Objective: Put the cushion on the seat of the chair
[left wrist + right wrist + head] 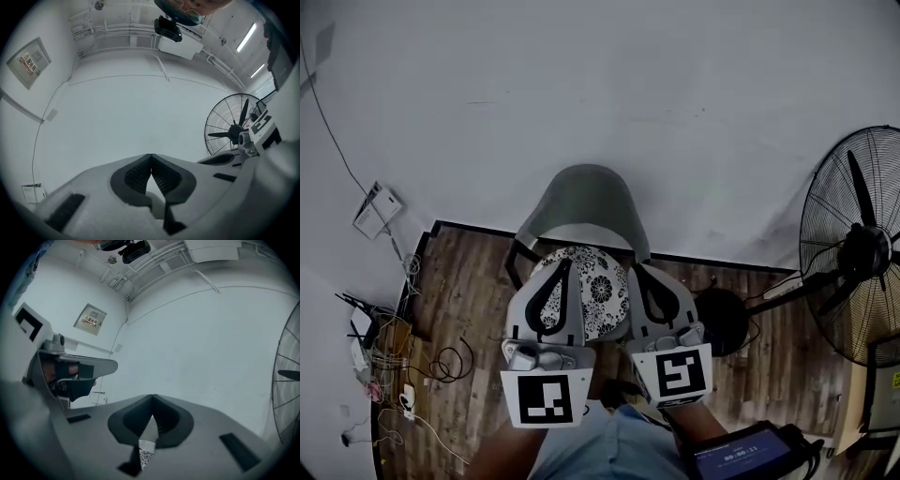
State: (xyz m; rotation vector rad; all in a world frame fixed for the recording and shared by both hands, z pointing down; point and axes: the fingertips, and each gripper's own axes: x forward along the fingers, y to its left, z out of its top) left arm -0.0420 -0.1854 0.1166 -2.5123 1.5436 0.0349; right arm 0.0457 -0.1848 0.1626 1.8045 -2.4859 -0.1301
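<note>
In the head view a round cushion [598, 298] with a black and white flower pattern lies on the seat of a grey chair [584, 202] that stands against the white wall. Both grippers hover side by side just over the cushion's near half and point level at the wall. My left gripper [566, 264] [150, 156] is shut, tips touching, with nothing between them. My right gripper [635, 269] [152, 397] is shut and empty too. A sliver of the patterned cushion [146, 458] shows below its jaws.
A large standing fan [862, 248] [232, 133] is at the right, its round black base [724, 321] beside the chair. Cables and a power strip [394, 361] lie on the wooden floor at the left. A screen device [745, 457] sits near my right arm.
</note>
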